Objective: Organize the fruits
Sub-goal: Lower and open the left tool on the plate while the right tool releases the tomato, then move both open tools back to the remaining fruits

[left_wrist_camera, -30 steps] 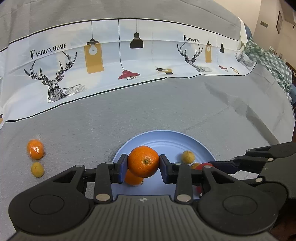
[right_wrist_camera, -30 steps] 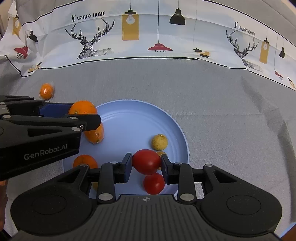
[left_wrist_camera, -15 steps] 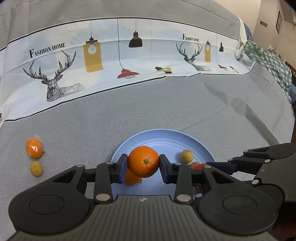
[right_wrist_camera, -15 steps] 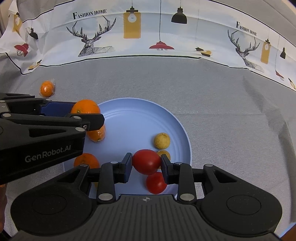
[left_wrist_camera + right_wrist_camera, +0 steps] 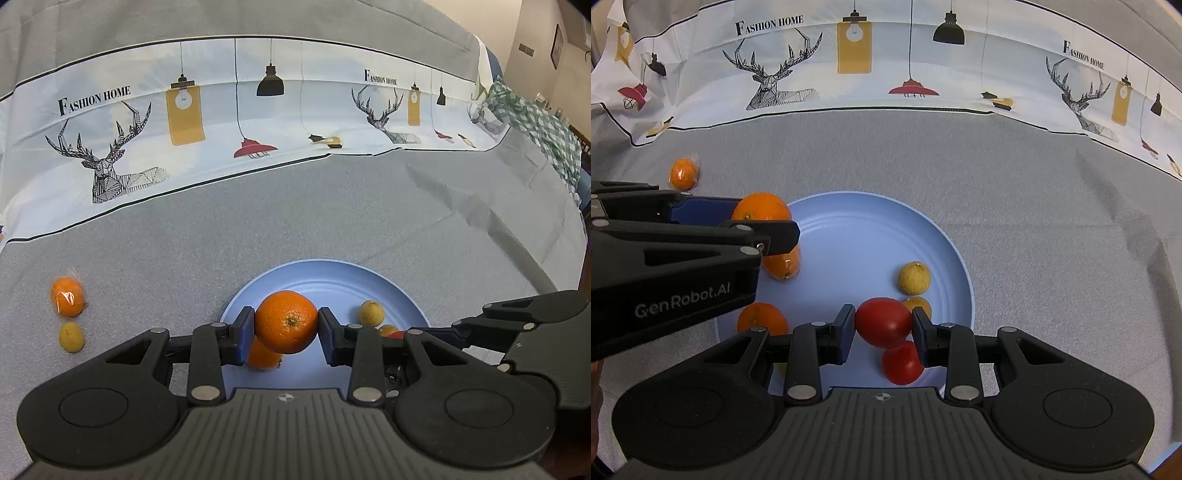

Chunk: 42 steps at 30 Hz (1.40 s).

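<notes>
Left wrist view: my left gripper [image 5: 286, 329] clamps an orange [image 5: 286, 321] over the blue plate's [image 5: 332, 277] near-left part; a wrapped orange [image 5: 67, 296] lies far left on the cloth.

Right wrist view: my right gripper [image 5: 883, 332] clamps a tomato [image 5: 883, 322] above the plate's near edge, a second tomato [image 5: 902, 363] beneath it.

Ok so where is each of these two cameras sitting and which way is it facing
Left wrist: sits on the left gripper, facing forward and down at the blue plate; its own fingers clamp an orange, and the right gripper's side shows at right.
Right wrist: sits on the right gripper, facing forward and down at the plate; its fingers clamp a red tomato, and the left gripper enters from the left.
Shared: plate, held orange, yellow lemon, wrapped orange, printed cloth.
</notes>
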Tool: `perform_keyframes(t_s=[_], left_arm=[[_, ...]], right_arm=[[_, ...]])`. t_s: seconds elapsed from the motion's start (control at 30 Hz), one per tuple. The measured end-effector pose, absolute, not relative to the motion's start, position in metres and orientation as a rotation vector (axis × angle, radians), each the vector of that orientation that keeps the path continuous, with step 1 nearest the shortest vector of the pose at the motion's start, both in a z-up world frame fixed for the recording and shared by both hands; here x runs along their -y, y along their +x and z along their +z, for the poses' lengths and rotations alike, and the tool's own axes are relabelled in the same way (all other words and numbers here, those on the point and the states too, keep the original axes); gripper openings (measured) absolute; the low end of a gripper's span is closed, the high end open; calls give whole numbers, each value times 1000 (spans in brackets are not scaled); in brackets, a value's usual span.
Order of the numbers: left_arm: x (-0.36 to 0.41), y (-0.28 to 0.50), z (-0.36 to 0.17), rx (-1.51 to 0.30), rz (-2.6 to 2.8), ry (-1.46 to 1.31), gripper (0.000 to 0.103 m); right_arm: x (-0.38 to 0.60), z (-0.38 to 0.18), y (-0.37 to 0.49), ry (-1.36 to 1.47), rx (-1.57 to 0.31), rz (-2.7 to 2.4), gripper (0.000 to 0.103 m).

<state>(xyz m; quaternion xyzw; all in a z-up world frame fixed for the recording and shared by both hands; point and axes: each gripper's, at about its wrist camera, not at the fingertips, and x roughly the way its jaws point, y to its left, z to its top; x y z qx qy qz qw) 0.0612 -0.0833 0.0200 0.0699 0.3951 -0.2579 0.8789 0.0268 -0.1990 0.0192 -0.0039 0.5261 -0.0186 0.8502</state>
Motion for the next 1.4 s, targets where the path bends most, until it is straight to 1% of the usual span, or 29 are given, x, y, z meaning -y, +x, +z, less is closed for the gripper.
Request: perform_keyframes(t_s=[0.03,0.07,0.27,0.8,1.03,1.07,1.13,1.2,1.27,1.33,1.4], left_arm=[[83,61,20,-826,-540,143,41],[83,61,20,-829,-542,138,42],[82,63,21,-831,-539,126,42],[81,64,23,-830,-537,124,42],[74,69,29,-824,-512,102,41],[71,70,31,-821,-504,91,40],[63,73,34,-818,-484,71,39],[56,75,37,-819,-465,54,36],[47,78,40,-822,-440,36,33],[37,83,43,-828,-407,28,27],[26,89,45,-838,-360,24,25]], right_arm=[[199,19,27,-14,-1110,-43,37],[198,19,27,-18,-1108,-46,41],[198,20,27,-19,-1104,-53,43],[198,23,29,-29,-1099,-64,43],[197,31,29,-26,-1054,-78,43],[196,32,29,-25,-1046,-79,42],[192,37,30,-20,-1018,-81,36],[187,42,31,-11,-983,-82,27],[179,46,31,3,-947,-81,24],[170,48,32,15,-916,-77,23],[158,47,33,25,-891,-70,22]])
